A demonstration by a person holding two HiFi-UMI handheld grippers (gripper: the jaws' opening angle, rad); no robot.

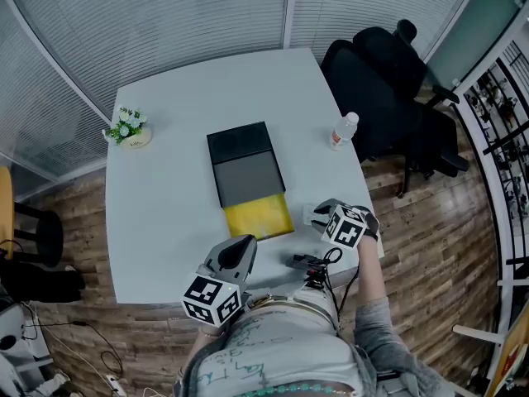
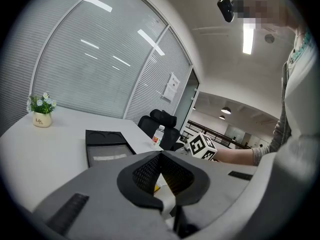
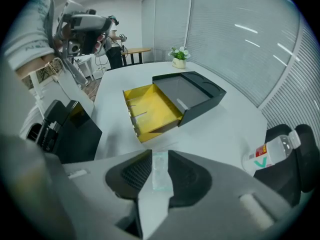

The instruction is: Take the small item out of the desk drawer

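Right now my right gripper (image 1: pixel 321 213) hangs over the white table (image 1: pixel 165 213), just beside the open yellow drawer (image 1: pixel 258 216) of the black desk organizer (image 1: pixel 244 160). Its jaws are clamped on a small clear packet (image 3: pixel 160 170), which stands upright between the pads, outside the drawer. As far as I can see, the drawer tray holds nothing. My left gripper (image 2: pixel 160 155) sits nearer the table's front edge, its jaws together at the tips with nothing between them. A water bottle (image 1: pixel 343 131) stands to the right, well apart.
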